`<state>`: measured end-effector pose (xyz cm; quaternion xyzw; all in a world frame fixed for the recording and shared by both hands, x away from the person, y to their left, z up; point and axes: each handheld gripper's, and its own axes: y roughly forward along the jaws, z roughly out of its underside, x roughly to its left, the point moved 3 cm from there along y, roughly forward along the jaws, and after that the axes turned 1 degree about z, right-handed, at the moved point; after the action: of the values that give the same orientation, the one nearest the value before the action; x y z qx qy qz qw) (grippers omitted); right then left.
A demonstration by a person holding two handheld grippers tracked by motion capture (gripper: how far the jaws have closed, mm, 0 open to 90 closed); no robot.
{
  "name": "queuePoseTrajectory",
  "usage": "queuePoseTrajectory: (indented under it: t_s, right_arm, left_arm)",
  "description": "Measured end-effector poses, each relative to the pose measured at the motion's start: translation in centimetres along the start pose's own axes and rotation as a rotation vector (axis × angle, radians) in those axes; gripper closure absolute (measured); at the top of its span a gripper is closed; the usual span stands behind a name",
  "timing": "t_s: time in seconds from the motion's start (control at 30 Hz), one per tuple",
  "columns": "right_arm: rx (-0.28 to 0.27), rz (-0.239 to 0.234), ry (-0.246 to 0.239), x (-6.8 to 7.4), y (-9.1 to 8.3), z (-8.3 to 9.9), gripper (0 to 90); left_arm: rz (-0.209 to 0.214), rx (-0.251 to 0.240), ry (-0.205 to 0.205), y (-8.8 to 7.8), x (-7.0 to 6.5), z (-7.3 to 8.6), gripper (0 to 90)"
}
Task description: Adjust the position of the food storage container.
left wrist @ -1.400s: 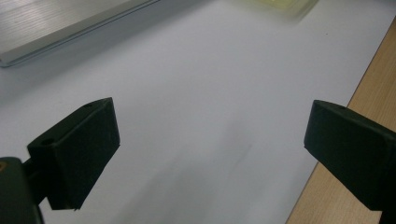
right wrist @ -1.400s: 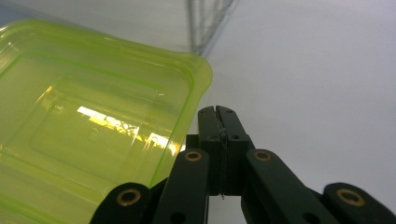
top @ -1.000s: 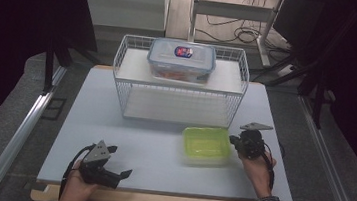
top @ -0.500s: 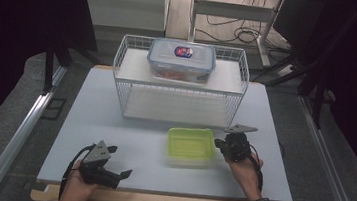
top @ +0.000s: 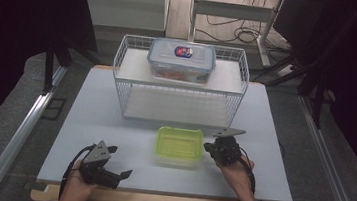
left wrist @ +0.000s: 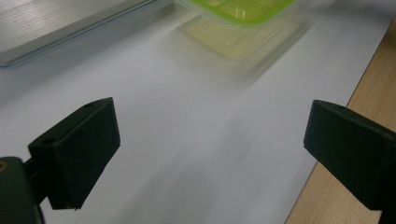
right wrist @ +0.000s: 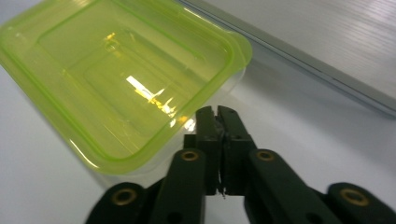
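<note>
Container point(top: 179, 145) before wire rack point(top: 180, 88)

Overhead light falls on the pale surface point(top: 113, 124) while the surroundings stay dark. Glare spots glint on the green box point(right wrist: 121, 88). In the left gripper view that box point(left wrist: 233, 18) at 12 o'clock is smeared with blur.

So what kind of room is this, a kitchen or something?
Probably not a kitchen; it looks like a lab or recording workspace. A plain white table stands among dark curtains, cables trail over the floor behind it, and a person holds a left gripper and a right gripper near a green container.
</note>
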<state>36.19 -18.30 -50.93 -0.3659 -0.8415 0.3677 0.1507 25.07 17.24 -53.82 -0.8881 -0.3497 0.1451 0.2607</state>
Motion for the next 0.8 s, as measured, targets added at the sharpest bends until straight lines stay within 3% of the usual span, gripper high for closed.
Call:
queuePoseTrajectory:
  t_s: [0.1,0.27,0.43,0.67,0.8]
  right_arm:
    - [-0.021,0.047,-0.012,-0.4,-0.7,0.1,76.5]
    - [-0.069,0.057,0.026,-0.9,-2.3,0.8,60.1]
    - [-0.112,0.035,0.055,-0.5,-3.4,1.5,44.0]
    - [-0.173,-0.004,0.023,0.3,-4.4,2.2,22.0]
    - [-0.177,-0.02,0.023,0.5,-4.6,2.9,15.0]
  left_arm:
    - [-0.003,-0.001,-0.005,0.0,0.1,0.0,3.4]
    - [-0.008,0.003,-0.007,-0.1,0.2,0.1,3.4]
    - [-0.019,0.011,-0.025,-0.3,0.6,0.3,3.5]
    - [-0.027,0.021,-0.024,-0.2,0.6,0.3,3.7]
    - [-0.027,0.024,-0.025,-0.1,0.6,0.4,3.7]
